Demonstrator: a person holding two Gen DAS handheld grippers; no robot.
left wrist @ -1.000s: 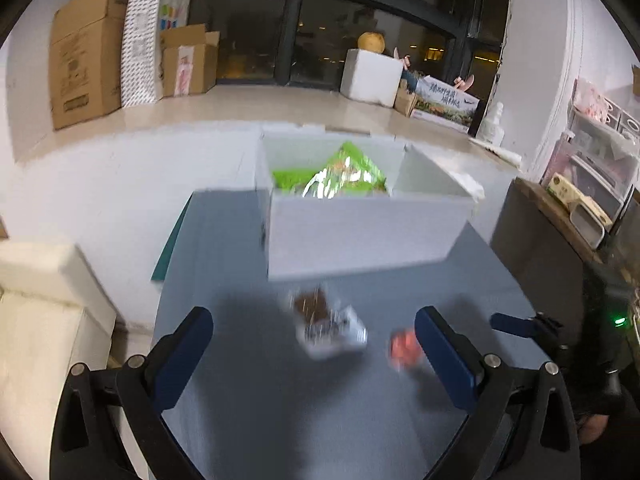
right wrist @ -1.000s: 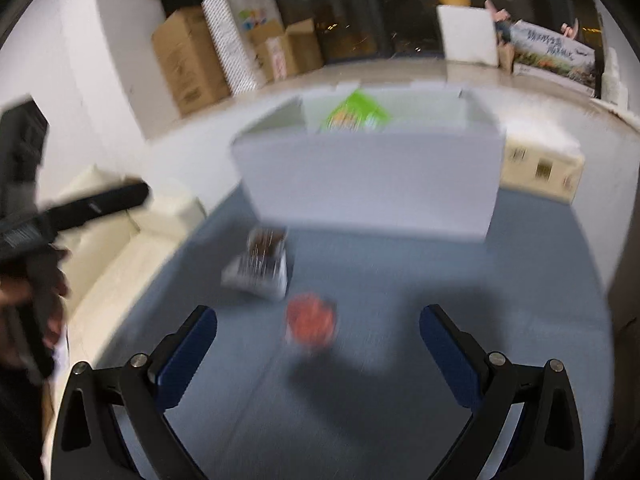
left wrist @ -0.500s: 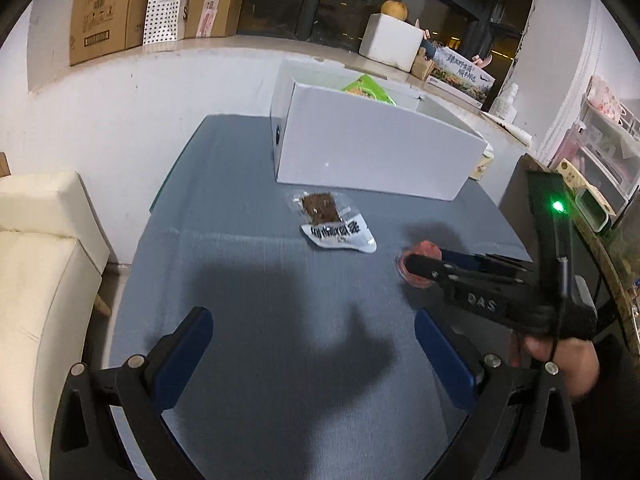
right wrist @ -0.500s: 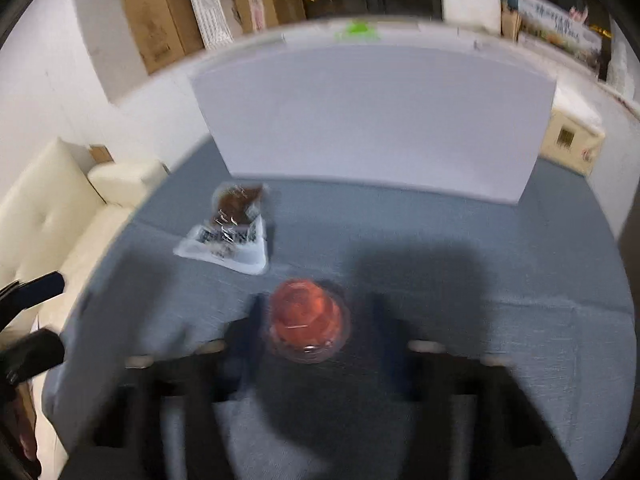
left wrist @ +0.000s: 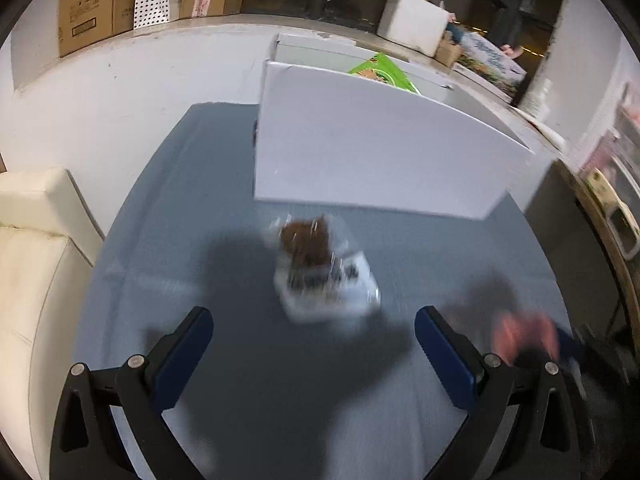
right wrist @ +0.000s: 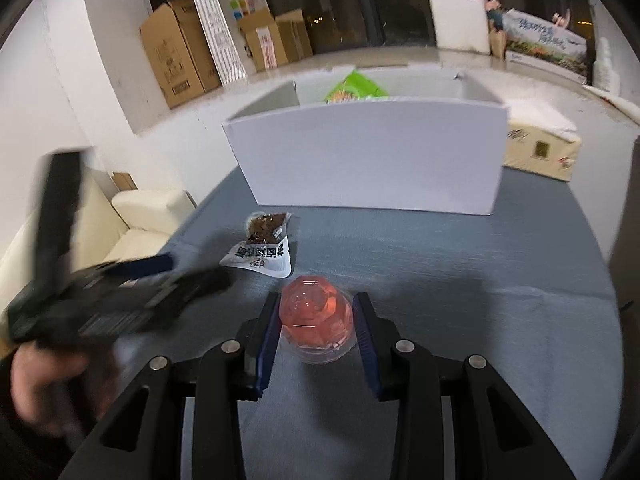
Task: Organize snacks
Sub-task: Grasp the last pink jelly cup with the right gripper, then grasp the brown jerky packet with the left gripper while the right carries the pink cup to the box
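While the right gripper [right wrist: 316,316] has its blue-padded fingers [right wrist: 267,332] closed narrowly against both sides of a red jelly cup [right wrist: 317,322], at lower centre of the right wrist view, the left gripper [left wrist: 313,336] stands with its fingers [left wrist: 182,354] spread wide and holding nothing. Whether the cup is resting on the grey-blue tablecloth [right wrist: 460,280] or just off it, I cannot tell. A clear snack packet [right wrist: 265,250] with dark contents and a white printed end lies flat on the cloth, up and left of the cup and apart from it. In the left wrist view the same packet [left wrist: 320,270] is blurred at frame centre, above the gap between the open fingers, and the cup [left wrist: 524,336] is a red smear at the lower right. Behind the packet, toward the top of both frames, stands a white box [right wrist: 368,156] with a green bag [right wrist: 354,88] poking above its rim. At the left edge of the right wrist view the left gripper [right wrist: 132,280] appears blurred, close to the packet
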